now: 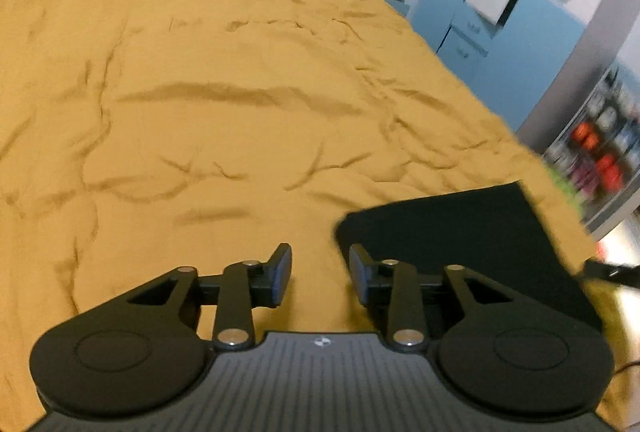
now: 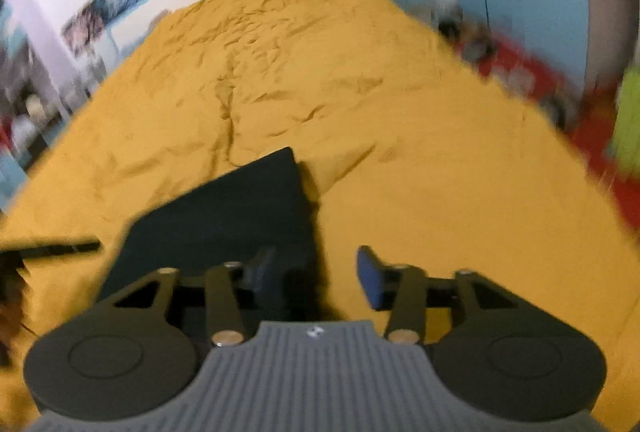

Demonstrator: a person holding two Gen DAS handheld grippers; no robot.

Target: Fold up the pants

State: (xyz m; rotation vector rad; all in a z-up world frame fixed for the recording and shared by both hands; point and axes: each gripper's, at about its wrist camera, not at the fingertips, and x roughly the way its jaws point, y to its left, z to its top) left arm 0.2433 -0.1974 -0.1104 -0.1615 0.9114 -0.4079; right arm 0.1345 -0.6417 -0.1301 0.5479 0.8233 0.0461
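The dark pants (image 1: pixel 452 232) lie folded into a flat rectangle on the mustard bedspread (image 1: pixel 240 72). In the left wrist view my left gripper (image 1: pixel 320 264) hovers just off the fold's left corner. It is open, with only bedspread between its fingers, and its right finger overlaps the cloth's edge. In the right wrist view the same folded pants (image 2: pixel 232 208) sit ahead and to the left. My right gripper (image 2: pixel 316 268) is open over the fold's right edge. Its left finger is above the dark cloth and its right finger above the bedspread (image 2: pixel 400 152). Neither gripper holds anything.
The bed's right edge (image 1: pixel 500 120) drops off towards blue cabinets (image 1: pixel 472 32) and a shelf of colourful things (image 1: pixel 600 152). A thin dark bar (image 2: pixel 60 248) pokes in at the left of the right wrist view. Red floor (image 2: pixel 520 72) lies beyond the bed.
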